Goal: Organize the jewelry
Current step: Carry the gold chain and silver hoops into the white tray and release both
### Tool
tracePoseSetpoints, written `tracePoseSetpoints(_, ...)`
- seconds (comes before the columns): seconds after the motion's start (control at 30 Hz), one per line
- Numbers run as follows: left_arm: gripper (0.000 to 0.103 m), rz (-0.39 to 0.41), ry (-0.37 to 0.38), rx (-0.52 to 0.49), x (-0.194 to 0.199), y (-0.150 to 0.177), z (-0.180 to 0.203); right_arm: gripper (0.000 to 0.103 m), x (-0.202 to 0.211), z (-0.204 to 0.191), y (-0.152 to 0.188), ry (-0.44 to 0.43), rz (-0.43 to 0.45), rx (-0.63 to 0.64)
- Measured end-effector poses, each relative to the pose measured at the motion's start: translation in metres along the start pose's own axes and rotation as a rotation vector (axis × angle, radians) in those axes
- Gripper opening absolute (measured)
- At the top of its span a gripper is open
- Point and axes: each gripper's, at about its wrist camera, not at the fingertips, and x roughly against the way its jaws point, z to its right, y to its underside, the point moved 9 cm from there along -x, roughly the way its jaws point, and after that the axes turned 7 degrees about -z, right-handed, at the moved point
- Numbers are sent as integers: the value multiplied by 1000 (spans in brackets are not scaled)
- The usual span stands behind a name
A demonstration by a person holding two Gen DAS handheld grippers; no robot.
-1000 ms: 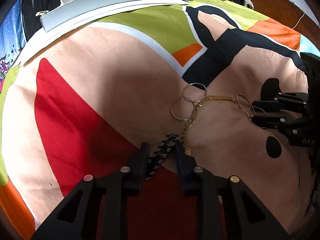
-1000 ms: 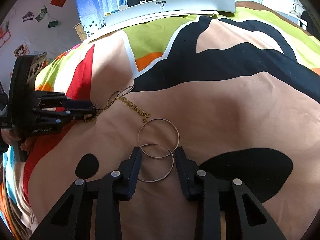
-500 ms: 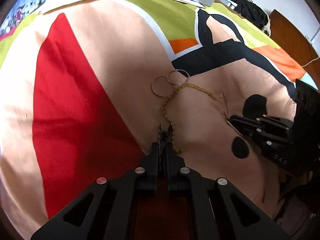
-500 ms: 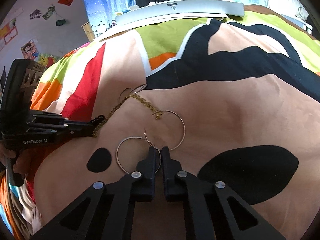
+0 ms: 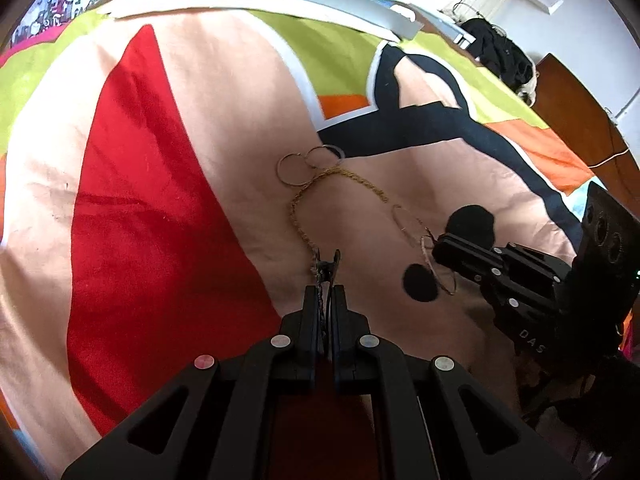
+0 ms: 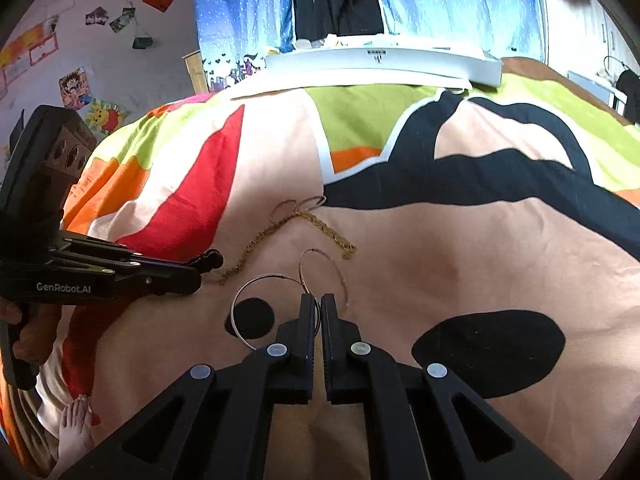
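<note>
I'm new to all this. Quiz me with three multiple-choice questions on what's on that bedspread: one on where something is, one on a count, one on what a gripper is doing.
1. Where do the two small hoops lie?
A. at the far end of the gold chain, by the black stripe
B. on the white board
C. on the red patch

2. How many large thin hoops are at the right gripper?
A. one
B. two
C. four

3. What is the left gripper doing?
A. standing wide open
B. shut on a dark braided band
C. gripping a small hoop

Answers: 1 A, the chain's far bend touches them in the left wrist view. 2 B, two large rings overlap before its fingers. 3 B, its fingers pinch the band.
</note>
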Motion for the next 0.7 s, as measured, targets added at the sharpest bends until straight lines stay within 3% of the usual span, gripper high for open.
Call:
tracePoseSetpoints(0.43, 3, 110, -9, -25, 26, -34, 9, 4, 30, -4, -37, 47, 111, 42)
tracePoseSetpoints(0.7, 3, 208, -36, -40, 52, -106, 4, 4, 46, 20, -99, 71, 197, 39)
